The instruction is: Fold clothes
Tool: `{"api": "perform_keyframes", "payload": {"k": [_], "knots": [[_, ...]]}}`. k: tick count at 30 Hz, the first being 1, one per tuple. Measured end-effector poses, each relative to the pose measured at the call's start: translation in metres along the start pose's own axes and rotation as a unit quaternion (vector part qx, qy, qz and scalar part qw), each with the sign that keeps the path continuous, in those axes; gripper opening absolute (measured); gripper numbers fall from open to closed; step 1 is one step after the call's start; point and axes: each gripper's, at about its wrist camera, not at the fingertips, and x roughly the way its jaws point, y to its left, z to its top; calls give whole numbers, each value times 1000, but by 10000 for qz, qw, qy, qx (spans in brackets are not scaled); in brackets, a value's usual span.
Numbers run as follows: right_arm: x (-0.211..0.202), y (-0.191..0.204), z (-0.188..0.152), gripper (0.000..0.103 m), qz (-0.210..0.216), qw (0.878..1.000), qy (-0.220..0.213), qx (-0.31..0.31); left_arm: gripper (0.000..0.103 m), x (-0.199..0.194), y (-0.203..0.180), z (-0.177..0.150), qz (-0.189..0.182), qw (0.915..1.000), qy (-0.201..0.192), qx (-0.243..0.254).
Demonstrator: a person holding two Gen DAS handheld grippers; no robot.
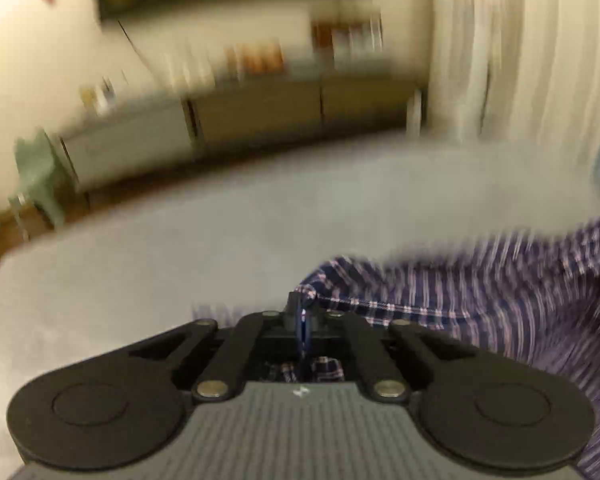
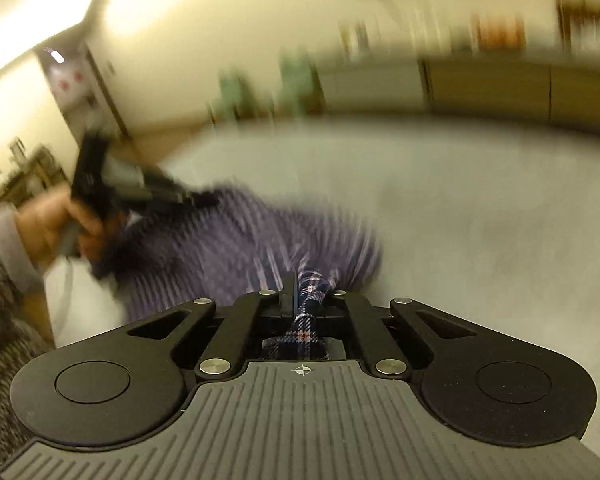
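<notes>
On top of a pale grey table [image 1: 180, 240]: a plaid shirt [image 1: 480, 300], dark blue with pale pink and white lines, spread toward the right of the left wrist view and blurred with motion; clamped at one corner by the left gripper [image 1: 302, 312], jaws together on the fabric, a scrap of the same plaid showing behind the fingers; seen from the right wrist view as a dark shape [image 2: 100, 184] at the far left, gripped by a hand [image 2: 60, 224] with a light grey sleeve [image 2: 12, 240] at the wrist, and set at the shirt's far edge.

Nearer, in the right wrist view: the right gripper [image 2: 304, 292], jaws likewise closed on cloth, a twisted fold of the shirt [image 2: 240, 248] pinched between the fingers and running back toward the camera; rest of the garment bunched between the two grippers, over the table [image 2: 460, 220]; whether lifted clear or touching the surface, cannot tell through the blur.

Beyond the table: long low cabinets [image 1: 260, 116] along a cream wall, a green chair [image 1: 36, 176] at the left, pale curtains [image 1: 520, 60] at the right; all smeared.
</notes>
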Motion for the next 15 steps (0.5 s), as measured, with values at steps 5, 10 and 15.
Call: {"api": "perform_keyframes", "payload": {"k": [5, 10, 15], "knots": [[-54, 3, 63, 1, -841, 9879, -1030, -796, 2, -37, -4, 63, 170, 9937, -1088, -222], [24, -46, 116, 1, -2021, 9724, -691, -939, 6, 65, -33, 104, 787, 9959, -296, -318], [114, -106, 89, 36, -3111, 9463, 522, -700, 19, 155, -38, 57, 1572, 9789, 1253, -362]]}}
